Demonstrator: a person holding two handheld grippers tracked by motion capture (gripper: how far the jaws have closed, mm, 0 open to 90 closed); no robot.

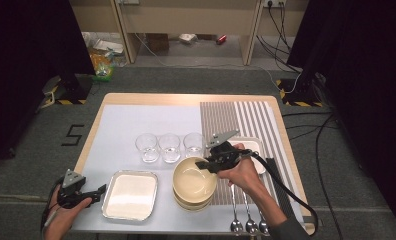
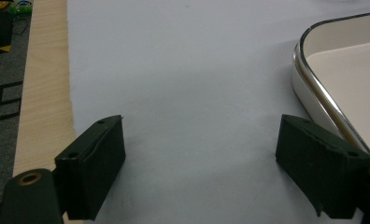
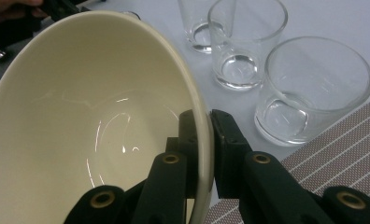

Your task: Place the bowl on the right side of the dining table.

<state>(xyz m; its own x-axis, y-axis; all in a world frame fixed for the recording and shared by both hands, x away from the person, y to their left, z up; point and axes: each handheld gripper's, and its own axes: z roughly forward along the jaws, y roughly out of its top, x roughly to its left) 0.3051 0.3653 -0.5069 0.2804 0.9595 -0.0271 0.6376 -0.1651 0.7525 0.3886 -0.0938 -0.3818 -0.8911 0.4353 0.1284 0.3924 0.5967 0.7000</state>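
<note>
A cream bowl (image 1: 193, 179) tops a stack of bowls (image 1: 192, 201) at the table's front centre. My right gripper (image 1: 205, 164) is shut on the top bowl's rim at its far right side. In the right gripper view the jaws pinch that rim of the cream bowl (image 3: 80, 135), one jaw inside and one outside, at my right gripper (image 3: 202, 140). My left gripper (image 1: 102, 189) rests open at the front left, just left of a white tray (image 1: 131, 195). In the left gripper view my left gripper (image 2: 199, 156) holds nothing, over grey mat, with the tray's edge (image 2: 314, 79) at right.
Three clear glasses (image 1: 169, 146) stand in a row behind the bowls; those glasses (image 3: 286, 79) lie just past the held rim. Three spoons (image 1: 247, 225) lie at the front right on the striped placemat (image 1: 241, 117). A white dish (image 1: 256, 147) sits behind my right hand.
</note>
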